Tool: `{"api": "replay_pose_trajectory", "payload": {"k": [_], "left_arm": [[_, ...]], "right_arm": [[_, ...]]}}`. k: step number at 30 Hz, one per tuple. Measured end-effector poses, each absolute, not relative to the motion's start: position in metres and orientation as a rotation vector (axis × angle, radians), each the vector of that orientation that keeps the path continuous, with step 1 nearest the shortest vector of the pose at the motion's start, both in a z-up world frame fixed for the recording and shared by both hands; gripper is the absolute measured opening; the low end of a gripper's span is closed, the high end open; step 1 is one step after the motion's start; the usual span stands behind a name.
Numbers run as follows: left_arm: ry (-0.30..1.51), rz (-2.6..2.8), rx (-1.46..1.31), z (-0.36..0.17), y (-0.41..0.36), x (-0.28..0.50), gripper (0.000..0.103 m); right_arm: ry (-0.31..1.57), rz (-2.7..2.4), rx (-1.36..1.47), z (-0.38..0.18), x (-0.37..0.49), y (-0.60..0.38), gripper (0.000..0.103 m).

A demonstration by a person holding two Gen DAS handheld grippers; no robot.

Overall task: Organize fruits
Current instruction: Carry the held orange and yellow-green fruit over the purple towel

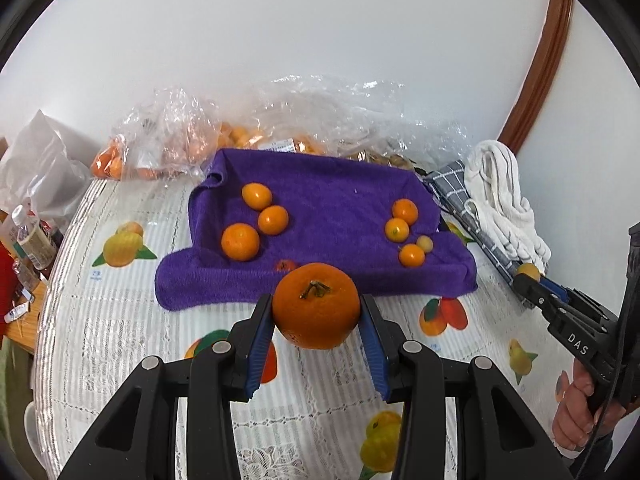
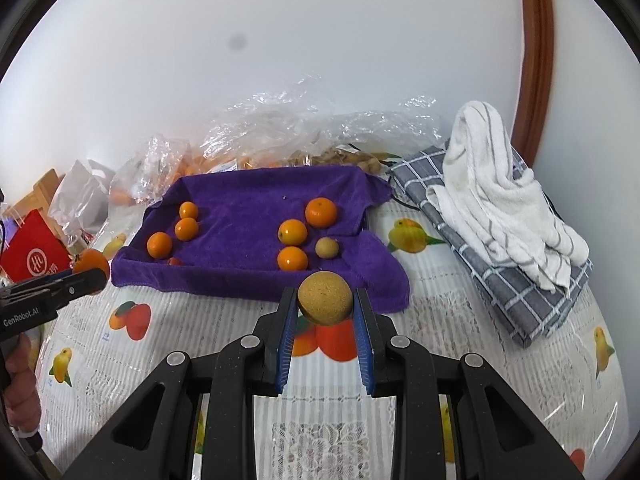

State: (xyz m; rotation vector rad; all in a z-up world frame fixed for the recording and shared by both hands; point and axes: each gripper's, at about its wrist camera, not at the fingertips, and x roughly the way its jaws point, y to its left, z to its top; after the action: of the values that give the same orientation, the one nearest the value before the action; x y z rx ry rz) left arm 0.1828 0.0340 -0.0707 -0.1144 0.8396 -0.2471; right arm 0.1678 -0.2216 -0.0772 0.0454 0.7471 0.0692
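The left gripper [image 1: 316, 312] was clamped on a large orange [image 1: 316, 306], stem up, its blue pads [image 1: 260, 344] pressed against both sides of the fruit. It hovered just in front of the near edge of the purple towel [image 1: 320, 200]. The right gripper [image 2: 325, 307] was closed to a narrow gap around a small brownish-yellow fruit [image 2: 325, 299], also just in front of the towel's near edge, toward its right end.

On the towel, three oranges [image 1: 240, 242] lay in a loose group at the left side, with a small reddish fruit [image 1: 286, 266] near the front edge beside them. At the right side of the towel sat three more oranges [image 2: 293, 232] and one pale yellowish fruit [image 2: 327, 247], close together.

Behind the towel, against the wall, lay clear plastic bags [image 1: 172, 136] holding more orange fruit. To the right of the towel, a white striped cloth [image 2: 500, 200] was heaped on a grey checked cloth [image 2: 516, 292]. All of it rested on a fruit-printed tablecloth [image 1: 120, 320].
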Motion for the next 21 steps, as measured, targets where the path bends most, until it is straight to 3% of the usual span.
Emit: {"api": "replay_pose_trajectory", "payload": {"k": [21], "left_arm": [[0.851,-0.184,-0.169,-0.071,0.036,0.246,0.04]], "right_arm": [[0.781,0.123,0.065,-0.089,0.239,-0.237,0.027]]}}
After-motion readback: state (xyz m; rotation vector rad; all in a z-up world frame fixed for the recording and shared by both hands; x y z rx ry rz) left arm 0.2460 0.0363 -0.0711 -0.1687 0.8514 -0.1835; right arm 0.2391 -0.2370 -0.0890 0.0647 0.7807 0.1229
